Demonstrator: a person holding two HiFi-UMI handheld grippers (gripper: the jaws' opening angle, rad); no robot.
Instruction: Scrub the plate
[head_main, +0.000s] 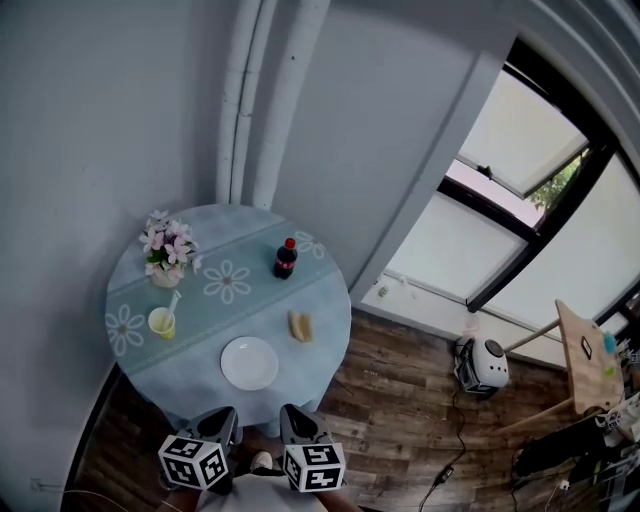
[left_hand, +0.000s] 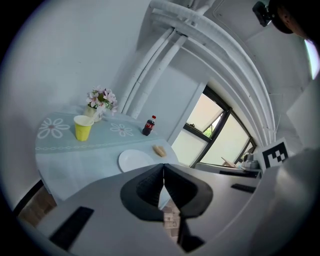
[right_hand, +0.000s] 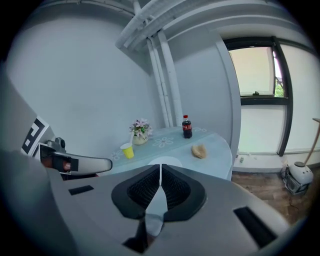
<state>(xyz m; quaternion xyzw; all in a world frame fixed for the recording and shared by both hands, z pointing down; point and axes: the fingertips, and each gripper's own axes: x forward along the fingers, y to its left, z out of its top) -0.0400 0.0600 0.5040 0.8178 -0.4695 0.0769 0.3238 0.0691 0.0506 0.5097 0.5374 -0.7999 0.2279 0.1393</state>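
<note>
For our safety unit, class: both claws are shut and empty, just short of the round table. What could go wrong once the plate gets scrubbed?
1. The white plate lies loose on the cloth, fairly near its front edge. Scrubbed without being held, it could slide off.
2. The cola bottle and the yellow cup stand upright beyond the plate, so a wide sweep might topple them.

Table (head_main: 200, 325) with plate (head_main: 249, 362), cup (head_main: 161, 322), bottle (head_main: 285, 259)

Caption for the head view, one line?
Left gripper and right gripper, shut, before round table holding white plate, sponge, cola bottle, yellow cup.
</note>
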